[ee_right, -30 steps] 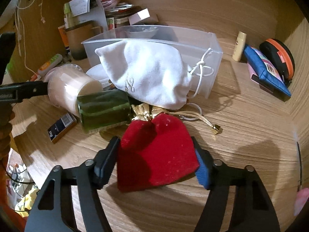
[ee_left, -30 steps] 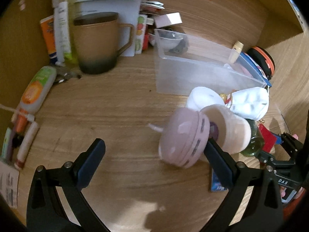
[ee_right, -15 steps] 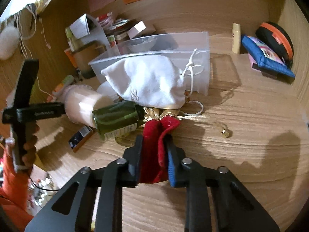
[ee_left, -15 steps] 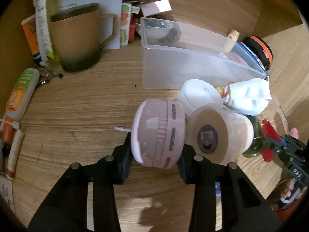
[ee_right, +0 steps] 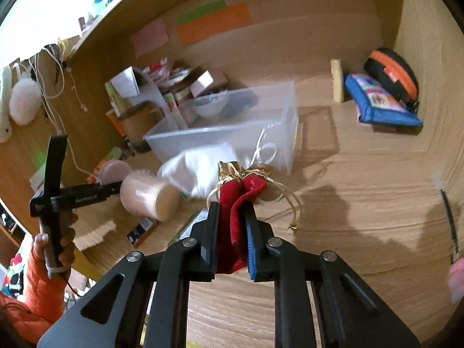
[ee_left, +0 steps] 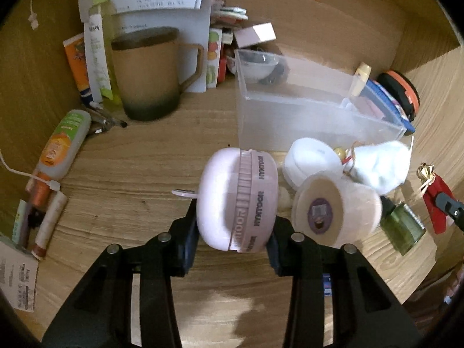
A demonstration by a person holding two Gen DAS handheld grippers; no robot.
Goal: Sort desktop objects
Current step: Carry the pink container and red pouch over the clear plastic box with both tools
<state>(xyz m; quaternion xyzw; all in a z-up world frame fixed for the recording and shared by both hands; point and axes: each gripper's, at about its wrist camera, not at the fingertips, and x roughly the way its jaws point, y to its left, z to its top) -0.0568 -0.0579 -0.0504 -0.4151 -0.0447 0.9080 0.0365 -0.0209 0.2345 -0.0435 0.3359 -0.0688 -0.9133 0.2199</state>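
Observation:
My left gripper point(ee_left: 233, 232) is shut on a round pink case point(ee_left: 236, 200) with a ribbed band, held above the desk in front of the clear plastic bin point(ee_left: 304, 116). My right gripper point(ee_right: 232, 232) is shut on a red velvet pouch point(ee_right: 240, 200) with a gold top, lifted off the desk; the pouch also shows in the left wrist view point(ee_left: 435, 200). The bin point(ee_right: 232, 127) lies ahead of it. The left gripper with the pink case point(ee_right: 113, 171) shows at the left of the right wrist view.
A beige cylinder jar point(ee_left: 333, 208), a white pouch point(ee_left: 380, 165), a white disc point(ee_left: 310, 159) and a green bottle point(ee_left: 403, 229) lie beside the bin. A brown mug point(ee_left: 150, 72), tubes and papers crowd the back left. A blue pouch point(ee_right: 380, 101) and an orange-black case point(ee_right: 391, 69) sit back right.
Both grippers closed, the left on the pink case and the right on the red pouch, and both have lifted their objects off the desk.

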